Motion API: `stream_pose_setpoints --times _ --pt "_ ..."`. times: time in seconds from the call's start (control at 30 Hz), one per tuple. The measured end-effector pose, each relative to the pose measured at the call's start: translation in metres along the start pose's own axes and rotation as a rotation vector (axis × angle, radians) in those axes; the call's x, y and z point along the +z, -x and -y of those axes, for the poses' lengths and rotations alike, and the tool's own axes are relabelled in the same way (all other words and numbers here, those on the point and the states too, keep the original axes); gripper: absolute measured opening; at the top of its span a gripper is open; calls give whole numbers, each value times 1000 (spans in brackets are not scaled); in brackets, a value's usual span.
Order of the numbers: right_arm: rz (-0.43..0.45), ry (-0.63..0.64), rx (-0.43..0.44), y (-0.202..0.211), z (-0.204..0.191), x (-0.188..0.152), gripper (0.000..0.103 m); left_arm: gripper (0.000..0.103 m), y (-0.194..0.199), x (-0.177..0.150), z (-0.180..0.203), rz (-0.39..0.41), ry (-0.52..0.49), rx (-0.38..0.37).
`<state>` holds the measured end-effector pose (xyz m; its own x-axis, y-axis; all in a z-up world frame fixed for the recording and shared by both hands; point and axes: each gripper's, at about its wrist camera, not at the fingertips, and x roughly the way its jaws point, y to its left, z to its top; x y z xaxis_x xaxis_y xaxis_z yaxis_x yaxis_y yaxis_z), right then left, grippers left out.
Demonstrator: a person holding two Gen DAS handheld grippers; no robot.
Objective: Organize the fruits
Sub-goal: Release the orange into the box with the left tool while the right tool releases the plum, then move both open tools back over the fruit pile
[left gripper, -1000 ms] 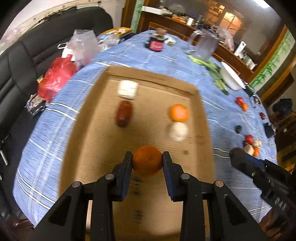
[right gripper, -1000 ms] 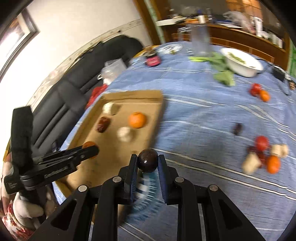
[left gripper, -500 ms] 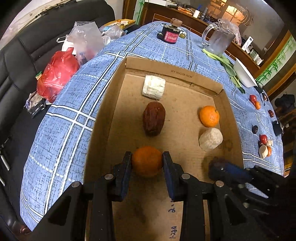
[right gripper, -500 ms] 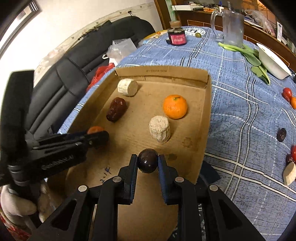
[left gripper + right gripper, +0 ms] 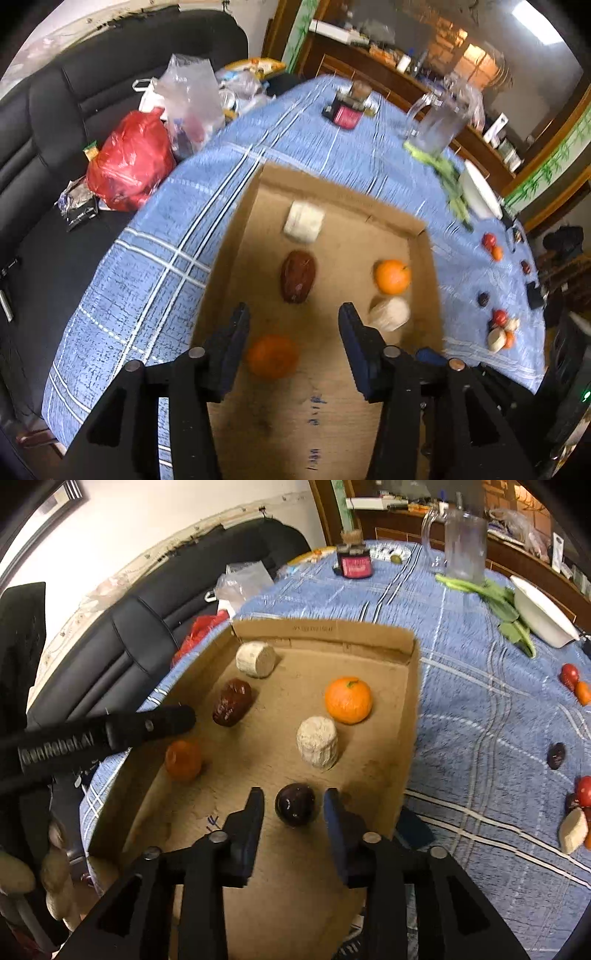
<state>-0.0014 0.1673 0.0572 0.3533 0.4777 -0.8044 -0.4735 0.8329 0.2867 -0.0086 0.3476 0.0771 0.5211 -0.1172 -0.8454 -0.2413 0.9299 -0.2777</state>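
A shallow cardboard tray [image 5: 343, 188] [image 5: 410, 709] lies on the blue checked tablecloth. My left gripper [image 5: 293, 321] is open; a small orange fruit [image 5: 272, 356] [image 5: 183, 760] lies on the tray floor between its fingers. My right gripper [image 5: 293, 806] is open around a dark plum [image 5: 295, 804] that rests on the tray. Also in the tray are an orange [image 5: 348, 700] [image 5: 392, 276], a brown date [image 5: 232, 702] [image 5: 298, 280], and two pale cylinders [image 5: 317, 741] [image 5: 256, 659]. More loose fruits [image 5: 576, 805] [image 5: 498, 328] lie on the cloth to the right.
A white bowl [image 5: 543, 616], green leaves [image 5: 502, 605], a glass jug [image 5: 463, 550] and a dark jar [image 5: 355, 563] stand at the far side of the table. A black sofa with a red bag [image 5: 129, 162] and clear bags lies left.
Both grippers have opened. The left has let go of the small orange fruit and the right has let go of the dark plum; both fruits now rest on the tray floor.
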Motion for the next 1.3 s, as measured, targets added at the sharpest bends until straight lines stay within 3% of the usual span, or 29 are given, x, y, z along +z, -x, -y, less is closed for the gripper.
stream_pose_setpoints --times 0.23,0.4,0.67,0.87,1.07,1.3 --pt "88 -128 -48 52 46 -17 42 56 16 -2 59 24 -51 -92" --pt "118 -279 -134 93 103 -54 44 57 -5 -22 139 -67 -159 -191" --pt "176 -557 -312 177 200 -145 44 56 -45 -93 289 -258 -408 -315" --pt "226 -688 -391 229 243 -195 50 56 -38 -139 367 -289 -549 -401" --pt "218 -682 -372 232 257 -199 50 56 -39 -147 374 -289 -540 -389" --pt "138 -560 -286 192 242 -174 50 56 -47 -123 309 -255 -359 -295"
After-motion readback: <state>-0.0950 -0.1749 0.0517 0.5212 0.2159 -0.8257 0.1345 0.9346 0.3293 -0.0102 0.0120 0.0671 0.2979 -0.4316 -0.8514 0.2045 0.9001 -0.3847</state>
